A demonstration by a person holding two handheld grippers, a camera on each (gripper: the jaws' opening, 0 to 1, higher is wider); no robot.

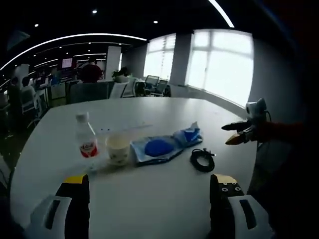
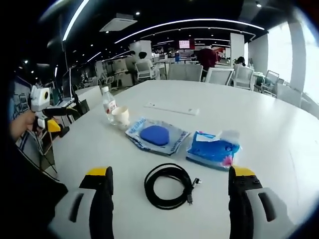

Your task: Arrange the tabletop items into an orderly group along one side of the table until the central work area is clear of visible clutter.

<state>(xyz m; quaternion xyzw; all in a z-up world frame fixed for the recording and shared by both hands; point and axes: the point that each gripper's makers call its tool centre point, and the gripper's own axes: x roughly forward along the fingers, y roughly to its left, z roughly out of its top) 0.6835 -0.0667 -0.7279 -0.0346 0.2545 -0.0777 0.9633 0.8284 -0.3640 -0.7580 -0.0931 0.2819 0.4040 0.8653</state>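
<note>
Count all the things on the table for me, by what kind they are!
Bottle: 1
Paper cup: 1
Packet with a blue pad inside: 1
Blue tissue pack: 1
Black cable coil: 1
Long white strip: 1
Total: 6

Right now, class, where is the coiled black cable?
In the right gripper view the coiled black cable lies on the white table, nearest the camera, just in front of the blue tissue pack and blue-pad packet.
</note>
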